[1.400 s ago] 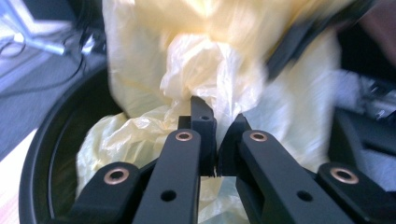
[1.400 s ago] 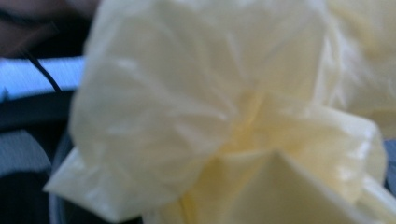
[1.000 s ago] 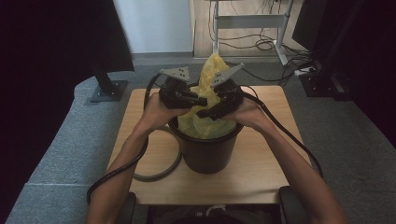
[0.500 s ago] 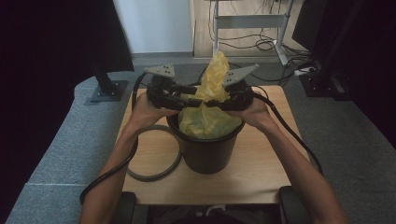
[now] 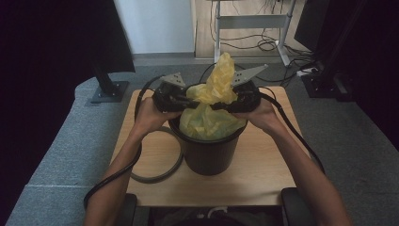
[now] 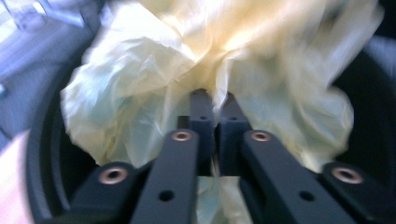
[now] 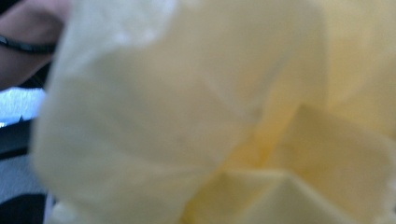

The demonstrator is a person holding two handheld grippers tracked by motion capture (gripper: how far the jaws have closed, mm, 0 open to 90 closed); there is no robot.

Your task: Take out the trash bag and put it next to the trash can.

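Note:
A black bin point(image 5: 209, 153) stands mid-table, lined with a yellow plastic bag point(image 5: 209, 120) whose gathered top rises above the rim. My left gripper point(image 5: 186, 100) reaches in from the left, and its jaws have just closed. In the left gripper view they point(image 6: 214, 100) stand together, pinching the bag film point(image 6: 140, 84). My right gripper point(image 5: 226, 102) comes in from the right at the bag's neck; its jaws have been closing and seem shut on the film. The bag point(image 7: 187, 116) lies against that gripper's camera and hides its jaws.
The bin sits on a small wooden table point(image 5: 150, 155) with a cable loop point(image 5: 164, 165) lying left of it. A monitor stand point(image 5: 109, 89) is at the far left. A desk frame point(image 5: 254, 21) with cables stands behind. The bin's rim point(image 6: 42, 163) curves around the bag.
Both grippers have drawn level on either side of the bag's neck. The bag's top now stands taller and more gathered between them.

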